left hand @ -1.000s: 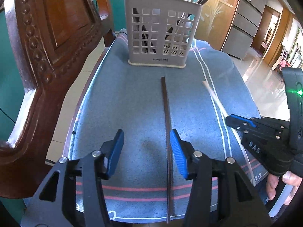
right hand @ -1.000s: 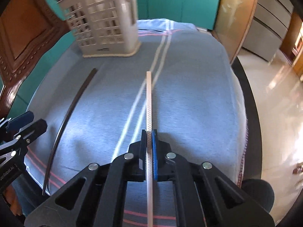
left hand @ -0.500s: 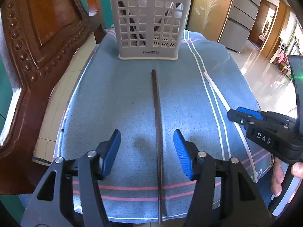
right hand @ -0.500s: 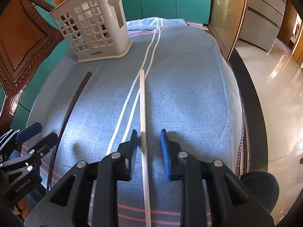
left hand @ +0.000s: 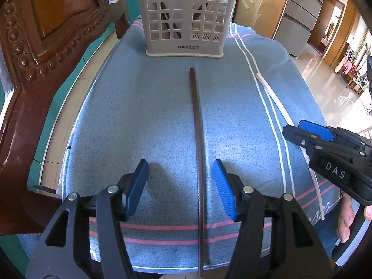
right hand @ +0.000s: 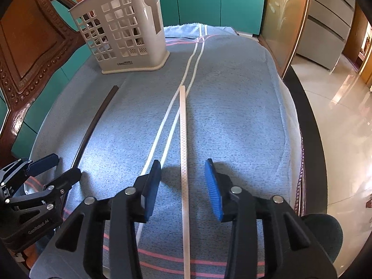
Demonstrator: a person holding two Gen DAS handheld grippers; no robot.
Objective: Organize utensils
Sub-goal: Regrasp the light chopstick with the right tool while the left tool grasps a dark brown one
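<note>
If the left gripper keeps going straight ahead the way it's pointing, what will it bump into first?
Probably the white basket standing at the far end of the towel. The left gripper has open jaws straddling the dark chopstick, which points toward that basket. Depth is hard to judge.

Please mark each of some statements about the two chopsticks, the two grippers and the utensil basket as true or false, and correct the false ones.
1. The left gripper is open, with the dark chopstick lying between its fingers. True.
2. The right gripper is shut on the white chopstick. False: it is open, and the chopstick lies on the blue towel between its fingers.
3. The utensil basket stands upright at the far end of the towel. True.
4. The basket is empty. False: dark and light items show through its holes.
5. The dark chopstick leans against the basket. False: it lies flat, and its far end stops short of the basket's base.
</note>
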